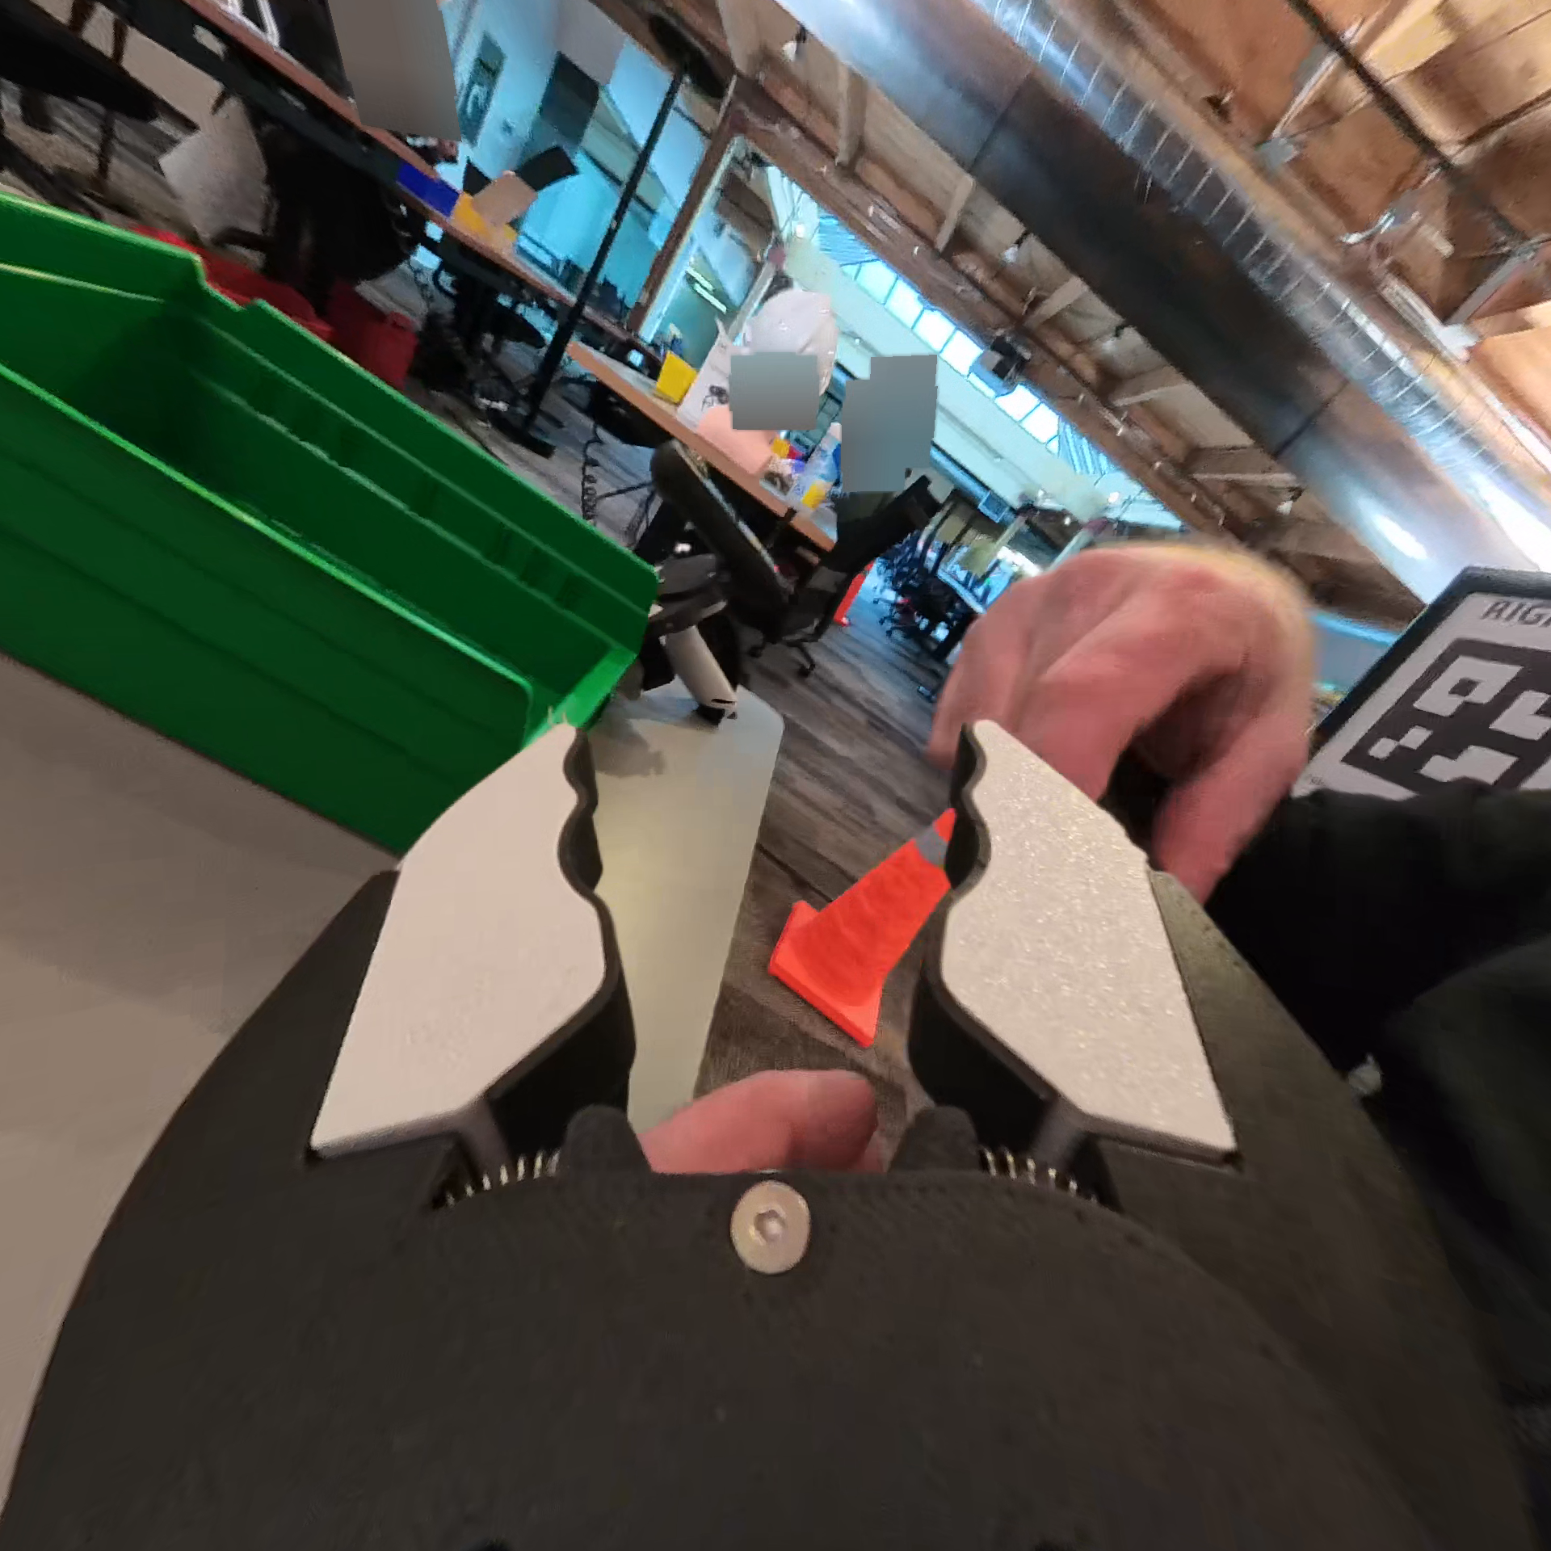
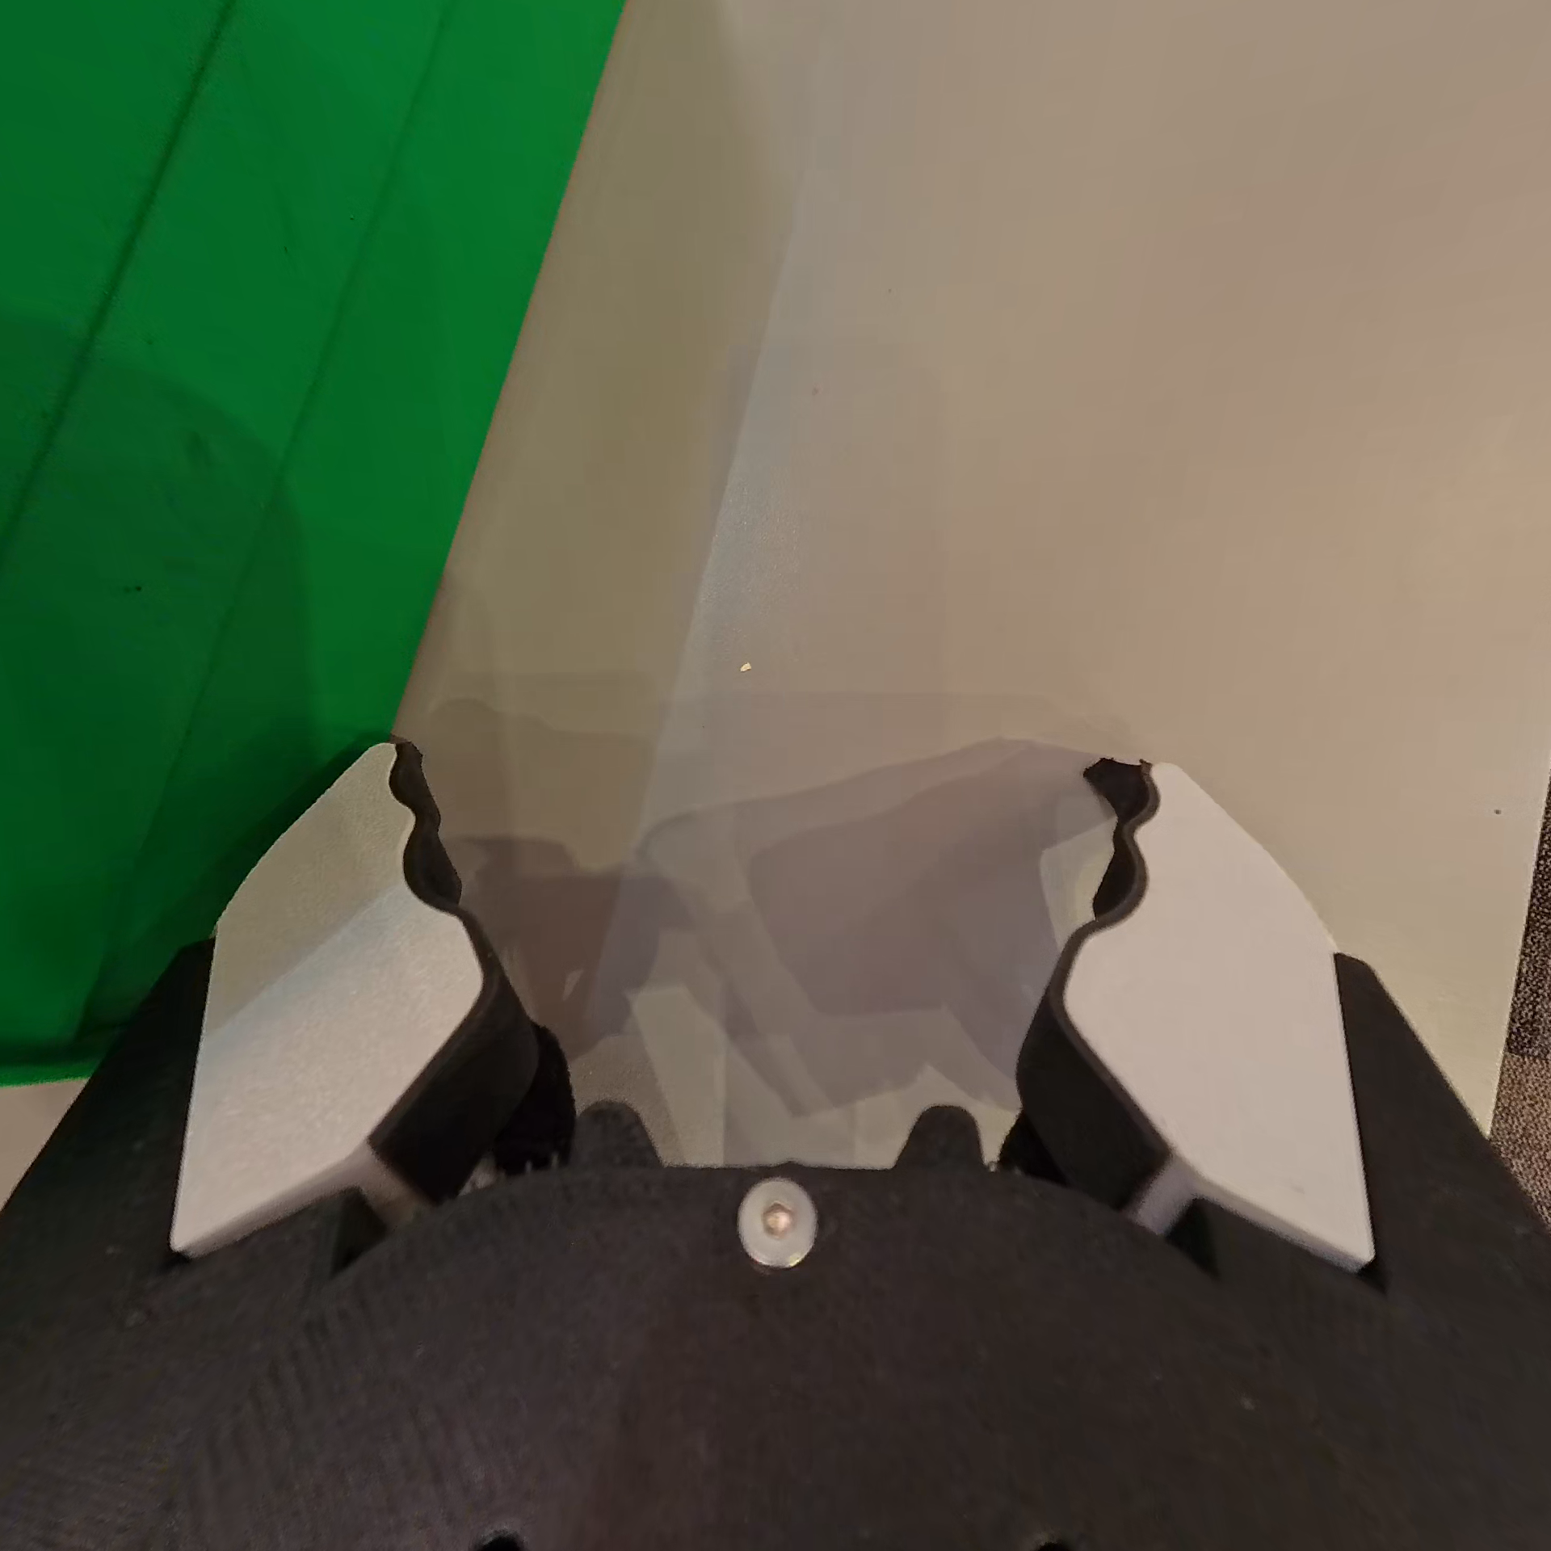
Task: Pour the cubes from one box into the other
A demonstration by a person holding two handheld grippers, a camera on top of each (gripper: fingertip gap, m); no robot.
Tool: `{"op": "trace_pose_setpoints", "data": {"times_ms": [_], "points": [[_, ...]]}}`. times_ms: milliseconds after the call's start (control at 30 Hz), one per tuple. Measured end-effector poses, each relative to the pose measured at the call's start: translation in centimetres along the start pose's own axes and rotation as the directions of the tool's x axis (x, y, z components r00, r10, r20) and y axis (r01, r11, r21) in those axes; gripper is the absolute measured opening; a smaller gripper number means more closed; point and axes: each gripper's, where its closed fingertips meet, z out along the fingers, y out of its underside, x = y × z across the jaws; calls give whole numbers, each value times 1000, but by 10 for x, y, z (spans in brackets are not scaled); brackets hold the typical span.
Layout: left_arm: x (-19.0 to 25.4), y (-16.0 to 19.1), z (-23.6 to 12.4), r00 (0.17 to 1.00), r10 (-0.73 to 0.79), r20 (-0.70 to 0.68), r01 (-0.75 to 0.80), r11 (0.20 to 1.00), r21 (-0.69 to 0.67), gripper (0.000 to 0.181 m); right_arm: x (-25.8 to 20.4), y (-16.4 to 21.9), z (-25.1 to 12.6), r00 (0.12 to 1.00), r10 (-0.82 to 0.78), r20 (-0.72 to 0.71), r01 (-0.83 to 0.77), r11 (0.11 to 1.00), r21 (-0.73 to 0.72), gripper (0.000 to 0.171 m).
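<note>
left wrist view: the left gripper (image 1: 776, 738) is tilted, its two grey-faced fingers (image 1: 478, 948) spread apart with nothing between them. a green box (image 1: 252, 537) sits on the white tabletop (image 1: 126, 965) ahead and to the left of the fingers, near the tabletop's far edge; its open inside shows only green ribbed walls, and no cubes can be made out in it. the left fingertip lies just beside the box's near corner. beyond the tabletop's edge, an orange cone (image 1: 856, 932) stands on the wooden floor (image 1: 839, 755). a hand (image 1: 1133, 697) with a dark sleeve (image 1: 1376, 923) shows past the right finger, beside a black-and-white marker plate (image 1: 1443, 713) at the right edge of the view.

right wrist view: the right gripper (image 2: 772, 755) points down at the white tabletop (image 2: 1091, 378), jaws wide apart and empty, casting soft shadows on the surface. the green box (image 2: 210, 420) fills the left of the view, its outer wall resting on the tabletop just beside the left finger (image 2: 336, 965). the tabletop's right edge shows at the lower right.
</note>
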Motion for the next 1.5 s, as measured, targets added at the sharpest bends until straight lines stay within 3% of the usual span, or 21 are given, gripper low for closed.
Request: {"op": "trace_pose_setpoints", "data": {"times_ms": [33, 67, 167, 267, 400, 500, 733, 900, 1033, 1200, 1500], "points": [[2, -1, -1, 1000, -3, 4, 3, 1000, 23, 80, 0, 0, 0, 1000, 0, 0, 0, 1000, 0, 142], [-3, 1, -5, 999, -13, 34, 12, 999, 36, 63, 0, 0, 0, 1000, 0, 0, 0, 1000, 0, 142], [-17, 10, -19, 993, -108, 37, 106, 993, 55, 80, 0, 0, 0, 1000, 0, 0, 0, 1000, 0, 142], [-31, 27, -27, 985, -161, 67, 158, 986, 55, 81, 0, 0, 0, 1000, 0, 0, 0, 1000, 0, 142], [-21, 26, -23, 977, -212, -35, 214, 975, 63, 84, 0, 0, 0, 1000, 0, 0, 0, 1000, 0, 142], [-12, 32, -13, 987, -157, -33, 158, 987, 10, 86, 0, 0, 0, 1000, 0, 0, 0, 1000, 0, 142], [-15, 83, 6, 976, -217, -8, 213, 963, -164, 87, 0, 0, 0, 1000, 0, 0, 0, 1000, 0, 142], [-16, 58, 1, 950, -302, -81, 299, 953, -55, 83, 0, 0, 0, 1000, 0, 0, 0, 1000, 0, 142], [-32, 29, -13, 961, -276, -32, 277, 959, 62, 73, 0, 0, 0, 1000, 0, 0, 0, 1000, 0, 142], [-37, 45, -9, 977, -201, 68, 202, 979, 7, 70, 0, 0, 0, 1000, 0, 0, 0, 1000, 0, 142], [-22, 43, -2, 979, -200, -40, 202, 978, 46, 76, 0, 0, 0, 1000, 0, 0, 0, 1000, 0, 142]]}}
